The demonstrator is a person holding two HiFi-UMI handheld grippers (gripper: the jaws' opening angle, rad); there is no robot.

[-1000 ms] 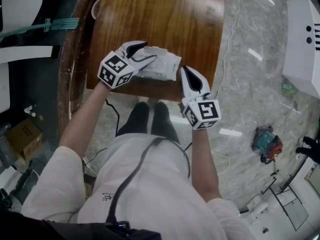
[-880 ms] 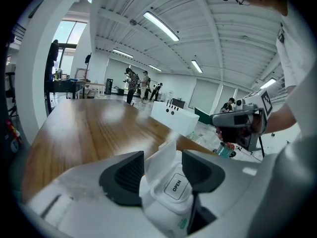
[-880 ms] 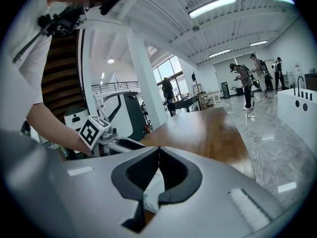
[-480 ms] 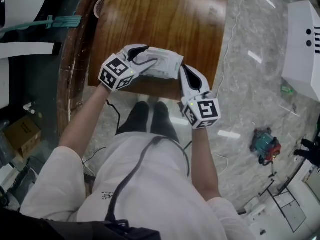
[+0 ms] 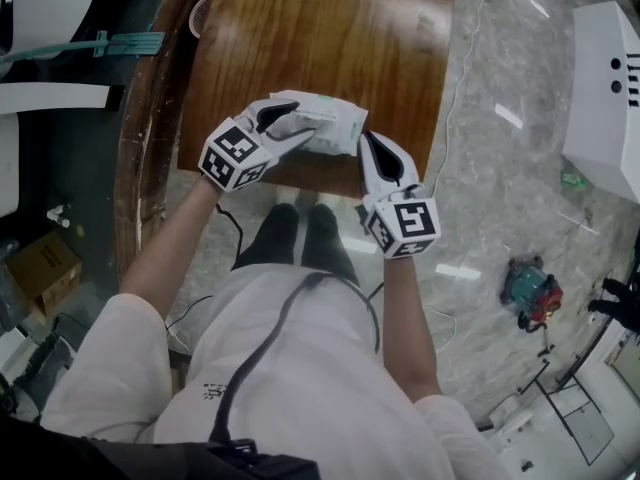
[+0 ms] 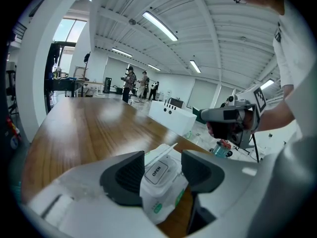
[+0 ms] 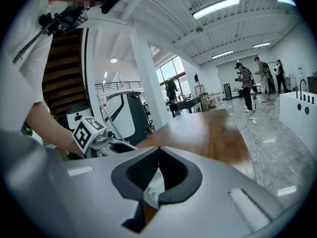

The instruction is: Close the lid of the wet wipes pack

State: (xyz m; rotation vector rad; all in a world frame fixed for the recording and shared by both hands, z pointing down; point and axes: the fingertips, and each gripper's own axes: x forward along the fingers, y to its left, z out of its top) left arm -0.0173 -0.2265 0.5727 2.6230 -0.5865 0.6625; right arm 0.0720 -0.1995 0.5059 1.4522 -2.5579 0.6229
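The fingers of the left gripper are standing wide and pressing on both sides of the soft white wet wipes pack with green print, holding it at the near edge of the brown wooden worktop. The right gripper is touching its fingers together at the tips by the pack's end; whether they are pinching it is unclear. The rounded lid flap is lying flat, so the closing is looking done or nearly so, with perhaps a sealing press remaining.

The wet wipes pack has "OPEN" on its lid.
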